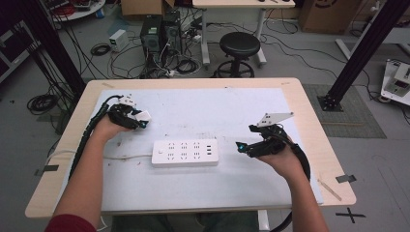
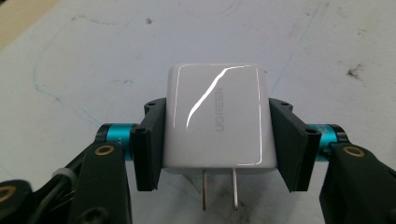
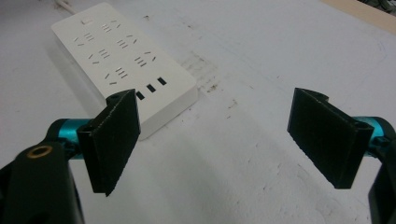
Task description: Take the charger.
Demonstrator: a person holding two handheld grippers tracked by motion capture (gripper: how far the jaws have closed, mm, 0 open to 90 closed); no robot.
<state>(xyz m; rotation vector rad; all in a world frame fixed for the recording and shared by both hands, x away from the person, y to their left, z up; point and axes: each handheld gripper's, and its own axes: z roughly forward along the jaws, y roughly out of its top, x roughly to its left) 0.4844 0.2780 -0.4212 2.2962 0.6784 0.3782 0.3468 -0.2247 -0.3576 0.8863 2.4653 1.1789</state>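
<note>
**Charger held, strip waiting**

We see the left gripper [image 2: 215, 135] clamped on a white charger [image 2: 217, 119] (two prongs bare below it), up at ten o'clock on the surface [image 1: 203, 191]. The power strip [image 1: 184, 152] lies at the centre — the right gripper [image 1: 248, 147], jaws wide apart, sits just beside it at three o'clock.

A wooden table [image 1: 309, 125] topped with a white mat [image 1: 217, 106] stands on a grey floor [image 1: 300, 58]. Beyond it are a black stool [image 1: 240, 46], tangled cables [image 1: 164, 65] and cardboard boxes [image 1: 142, 7].
</note>
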